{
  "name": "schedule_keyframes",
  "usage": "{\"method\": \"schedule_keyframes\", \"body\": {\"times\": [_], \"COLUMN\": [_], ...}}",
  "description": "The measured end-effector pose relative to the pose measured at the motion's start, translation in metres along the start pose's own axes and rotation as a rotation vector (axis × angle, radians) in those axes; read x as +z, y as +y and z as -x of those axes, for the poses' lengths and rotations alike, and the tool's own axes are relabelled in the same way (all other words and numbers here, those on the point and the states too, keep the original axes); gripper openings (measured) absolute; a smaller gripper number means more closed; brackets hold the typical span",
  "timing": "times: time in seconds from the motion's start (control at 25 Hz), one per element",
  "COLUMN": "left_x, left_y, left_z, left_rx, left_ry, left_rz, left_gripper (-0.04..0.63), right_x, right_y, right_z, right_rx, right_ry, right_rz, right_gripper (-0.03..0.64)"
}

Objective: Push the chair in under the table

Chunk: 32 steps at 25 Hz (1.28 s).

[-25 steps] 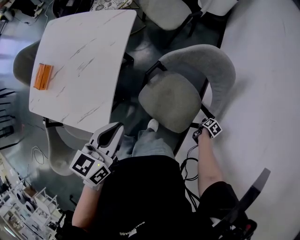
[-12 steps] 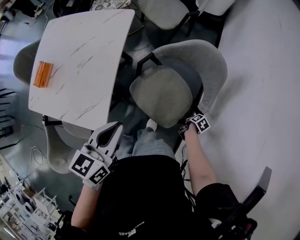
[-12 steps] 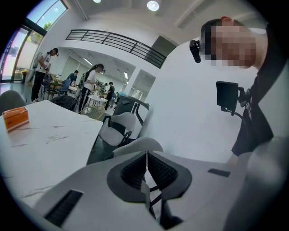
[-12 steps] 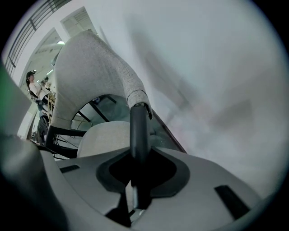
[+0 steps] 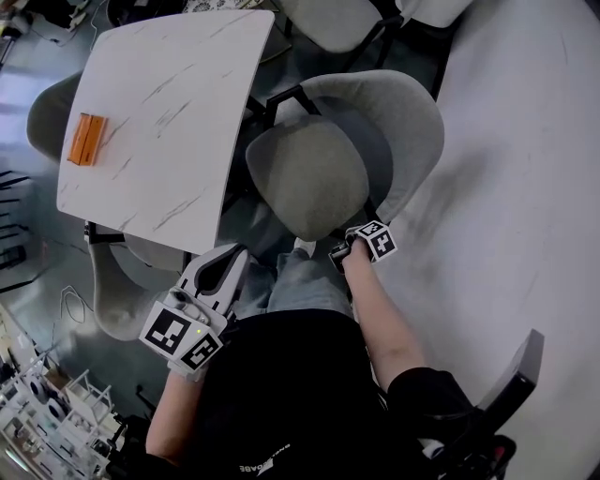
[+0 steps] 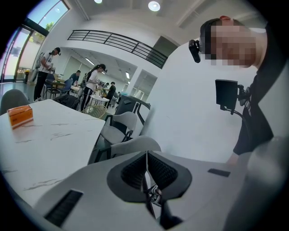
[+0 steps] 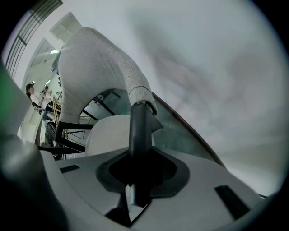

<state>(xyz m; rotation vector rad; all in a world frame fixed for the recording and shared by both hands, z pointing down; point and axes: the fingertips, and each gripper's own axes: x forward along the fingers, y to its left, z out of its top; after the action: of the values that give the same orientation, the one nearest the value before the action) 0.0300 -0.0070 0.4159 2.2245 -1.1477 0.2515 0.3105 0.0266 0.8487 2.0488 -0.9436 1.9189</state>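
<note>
The grey upholstered chair point(image 5: 305, 178) stands beside the right edge of the white marble table point(image 5: 159, 122), its curved backrest point(image 5: 408, 117) on the side away from the table. My right gripper point(image 5: 349, 251) points steeply down at the chair's near corner. In the right gripper view my right gripper point(image 7: 137, 173) is shut on the chair's black frame tube point(image 7: 138, 131), just under the backrest point(image 7: 97, 63). My left gripper point(image 5: 223, 270) hovers off the table's near corner; in the left gripper view its jaws are shut on nothing point(image 6: 146, 169).
An orange box point(image 5: 85, 139) lies on the table's left side. More grey chairs stand at the table's left point(image 5: 49, 112), far end point(image 5: 328, 23) and near corner point(image 5: 122, 300). My own leg and shoe point(image 5: 302, 253) are by the chair's seat. Pale floor point(image 5: 525, 187) spreads to the right.
The chair has slid left toward the table, with my right gripper still shut on its frame tube and moving with it. My left gripper has barely shifted.
</note>
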Motion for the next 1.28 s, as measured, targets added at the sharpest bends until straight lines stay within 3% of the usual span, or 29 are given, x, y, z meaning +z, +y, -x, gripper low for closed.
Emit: {"method": "schedule_keyframes", "body": {"times": [0.28,0.84,1.16,1.28], "left_x": [-0.01,-0.008,-0.008,-0.009], "left_y": [0.017,0.063,0.092,0.094], "left_z": [0.024,0.079,0.107,0.106], "left_rx": [0.032,-0.005,-0.075,-0.12], "left_ry": [-0.001,0.006,0.01,0.008], "left_rz": [0.03,0.019,0.009,-0.015], "left_gripper": [0.008,0.008,0.008,0.008], "right_x": [-0.053,-0.172,-0.189,-0.183], "right_y": [0.029,0.077,0.085,0.081], "right_z": [0.0,0.006,0.015,0.022], "right_rx": [0.042,0.086,0.103,0.087], "right_ry": [0.065,0.188,0.275,0.238], "right_rz": [-0.046,-0.078,-0.039,0.002], "right_gripper": [0.087,0.123,0.142,0.176]}}
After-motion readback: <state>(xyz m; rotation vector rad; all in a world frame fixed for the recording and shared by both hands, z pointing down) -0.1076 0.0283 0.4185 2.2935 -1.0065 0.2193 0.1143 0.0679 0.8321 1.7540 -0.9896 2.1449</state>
